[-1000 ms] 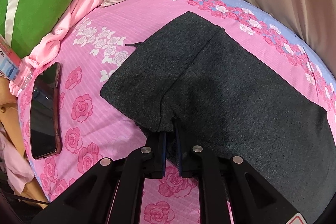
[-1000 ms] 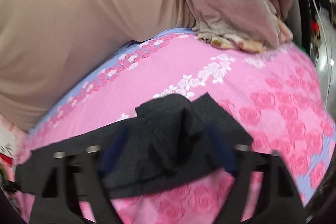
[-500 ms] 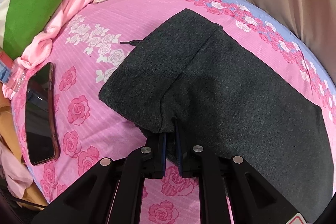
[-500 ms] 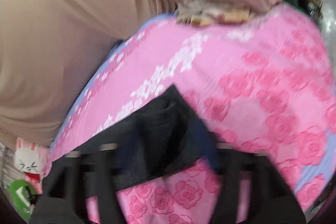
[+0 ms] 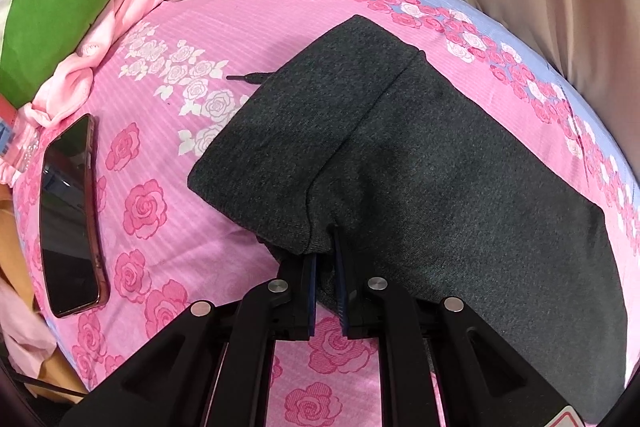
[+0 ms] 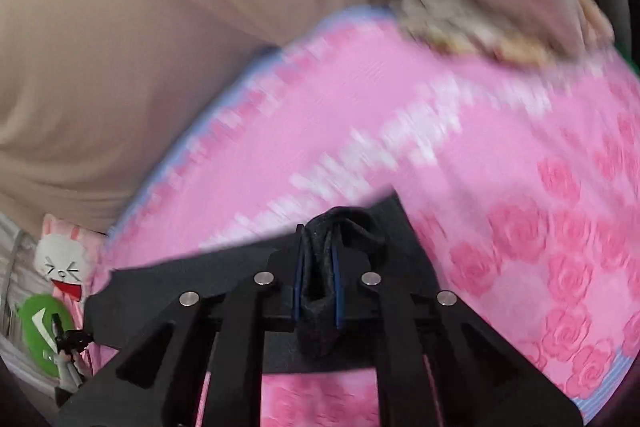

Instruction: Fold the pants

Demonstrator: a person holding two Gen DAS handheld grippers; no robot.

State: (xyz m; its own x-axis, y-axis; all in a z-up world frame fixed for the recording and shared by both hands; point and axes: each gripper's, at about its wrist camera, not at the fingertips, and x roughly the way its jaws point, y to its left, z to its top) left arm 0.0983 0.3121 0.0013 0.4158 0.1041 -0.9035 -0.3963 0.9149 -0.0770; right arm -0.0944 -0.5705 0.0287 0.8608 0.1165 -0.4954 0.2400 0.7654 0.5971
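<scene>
On the bed, centre of both frames:
pants (image 5: 420,167): dark grey, folded, flat on the pink rose bedsheet (image 5: 168,131)
left tool (image 5: 324,259): clamped on the near fold edge, same grip as before
right tool (image 6: 316,267): now pinched together on a bunched pants corner (image 6: 320,291); one second ago it was spread wide
phone (image 5: 70,215): lower left, has slid toward centre
hidden: right view motion-blurred, sheet pattern smeared; left fingertips buried under cloth

right claw (image 6: 316,267) now clamped on bunched pants (image 6: 320,307), previously spread wide around them
</scene>
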